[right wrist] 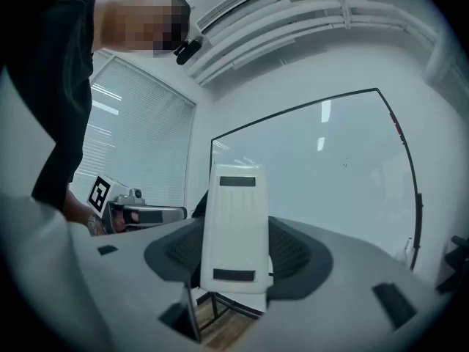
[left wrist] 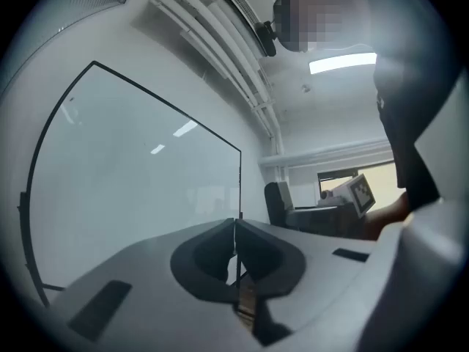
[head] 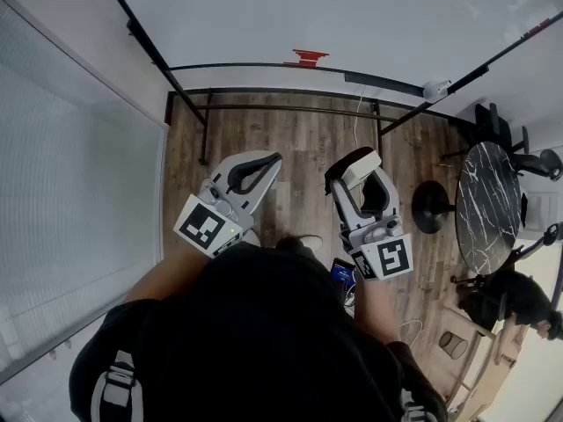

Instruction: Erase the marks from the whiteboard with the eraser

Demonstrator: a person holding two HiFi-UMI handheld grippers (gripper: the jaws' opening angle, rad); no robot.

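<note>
From the head view, the whiteboard (head: 352,16) stands ahead above the wooden floor (head: 299,143), with a small red shape (head: 306,57) near its lower edge. The left tool (head: 264,165) and right tool (head: 356,181) are held side by side short of the board, and a white eraser (head: 362,166) sits in the right one. A round dark table (head: 486,207) stands off to the right.

In the left gripper view, the jaws meet with nothing between them (the board's pale face fills the left of the picture).

In the right gripper view, the jaws clamp the eraser upright. The board lies beyond it, not touching, and window blinds show at left.
</note>
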